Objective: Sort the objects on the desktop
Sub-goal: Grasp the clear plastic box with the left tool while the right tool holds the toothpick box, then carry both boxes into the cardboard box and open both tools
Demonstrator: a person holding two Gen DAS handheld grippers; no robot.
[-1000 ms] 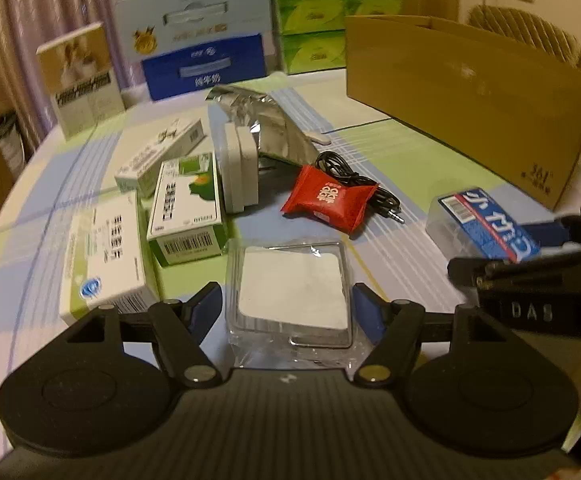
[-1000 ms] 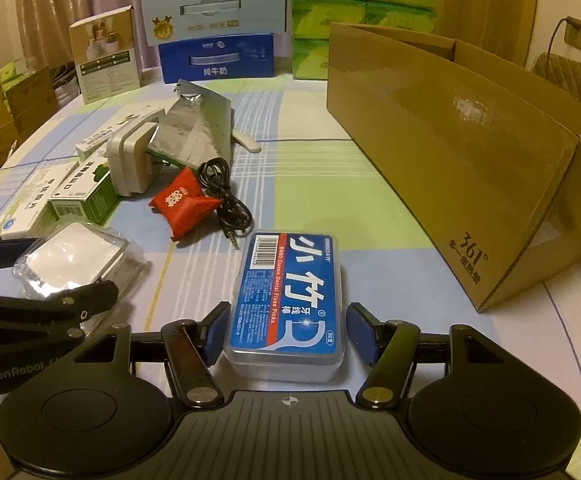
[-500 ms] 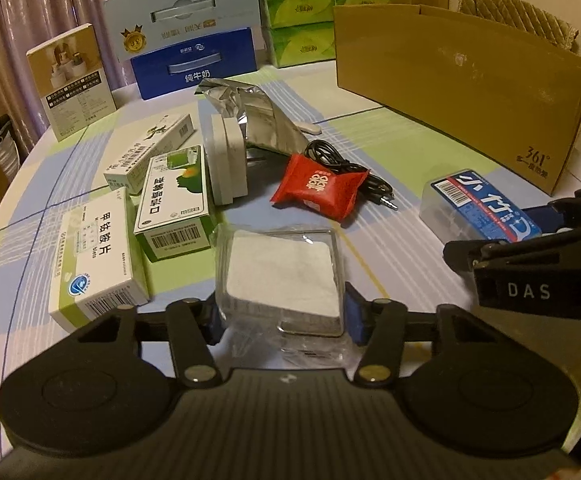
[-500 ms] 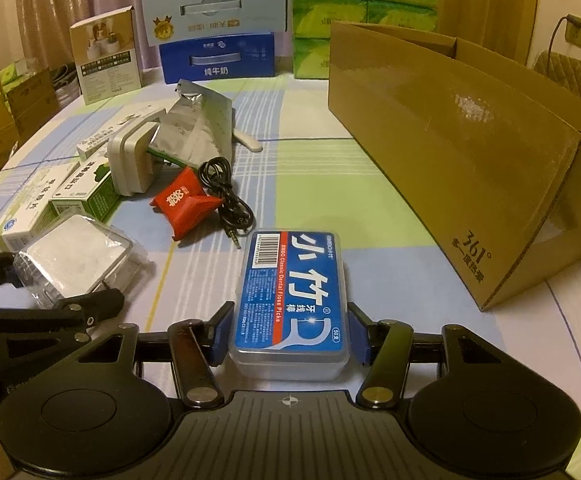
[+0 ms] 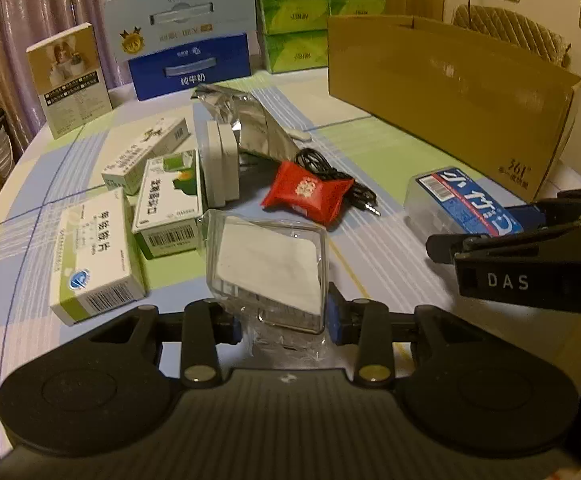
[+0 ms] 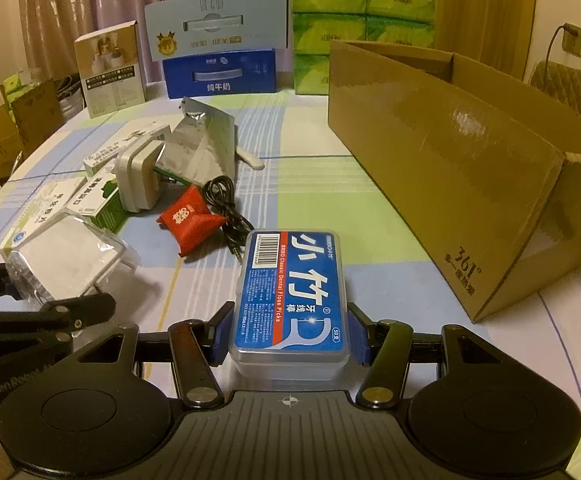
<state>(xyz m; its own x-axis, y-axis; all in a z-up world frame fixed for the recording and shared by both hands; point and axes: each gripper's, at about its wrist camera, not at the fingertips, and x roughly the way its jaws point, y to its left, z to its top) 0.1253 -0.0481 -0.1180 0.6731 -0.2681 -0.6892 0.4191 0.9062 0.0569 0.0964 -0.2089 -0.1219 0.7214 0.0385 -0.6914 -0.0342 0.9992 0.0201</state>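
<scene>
Warm yellowish indoor light, dim overall, both views with an amber cast; source above, out of frame; soft faint shadows under items on the pastel checked tablecloth (image 6: 314,152); glare patch on the glossy side of the brown cardboard box (image 6: 462,120); bright glints on the crumpled silver foil bag (image 5: 250,120) and the clear plastic case with a white pad (image 5: 266,264); strong fisheye bending at the edges, black corners; slight softness and grain; background curtains (image 5: 30,8) blurry.

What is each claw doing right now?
Left gripper just closed on clear plastic-wrapped white pad. Right gripper clamps blue-labelled floss-pick box. Open brown cardboard box unobstructed.
</scene>
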